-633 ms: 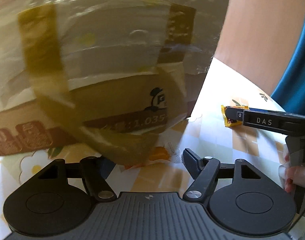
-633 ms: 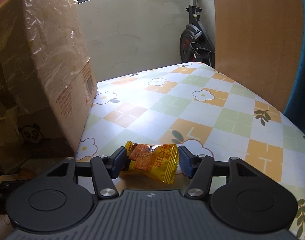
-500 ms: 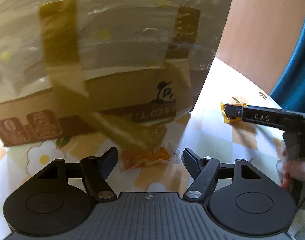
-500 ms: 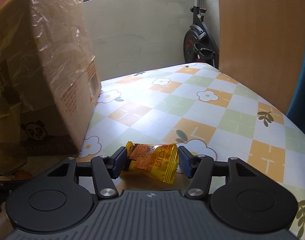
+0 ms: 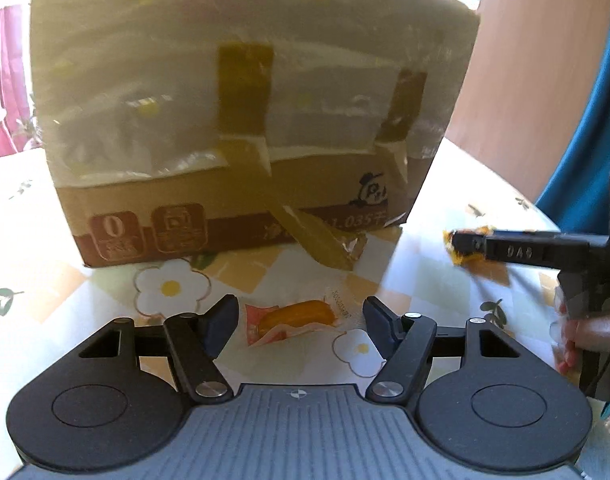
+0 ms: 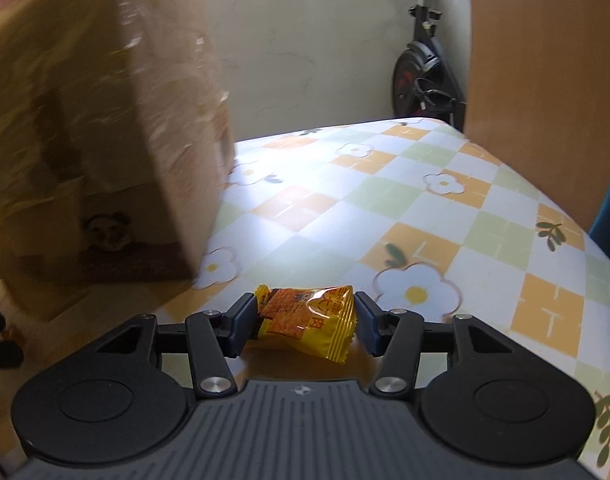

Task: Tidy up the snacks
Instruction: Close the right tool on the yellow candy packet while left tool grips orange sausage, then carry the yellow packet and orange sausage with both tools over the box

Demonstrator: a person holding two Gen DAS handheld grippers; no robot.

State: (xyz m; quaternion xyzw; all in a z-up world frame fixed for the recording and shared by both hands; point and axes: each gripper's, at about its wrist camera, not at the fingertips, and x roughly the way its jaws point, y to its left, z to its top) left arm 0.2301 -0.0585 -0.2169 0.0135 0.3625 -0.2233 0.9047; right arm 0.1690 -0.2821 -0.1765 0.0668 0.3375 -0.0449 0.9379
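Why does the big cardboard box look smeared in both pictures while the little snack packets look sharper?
Left wrist view: the cardboard box is motion-blurred, its plastic wrap glaring, and the fisheye lens bows its edges; the orange snack on the table stays fairly crisp. Right wrist view: the same box is smeared, while the yellow packet is sharp and bright sunlight washes out the tablecloth.

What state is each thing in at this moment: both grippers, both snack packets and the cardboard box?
Left gripper: jaws closing, not yet touching the packet between them.
Clear-wrapped orange snack packet: sealed, lying on the table.
Right gripper: jaws closing, pads against the packet ends.
Yellow-orange foil snack packet: sealed, held between the right fingers.
Brown plastic-wrapped cardboard box: standing on the table, tape strip peeling loose.
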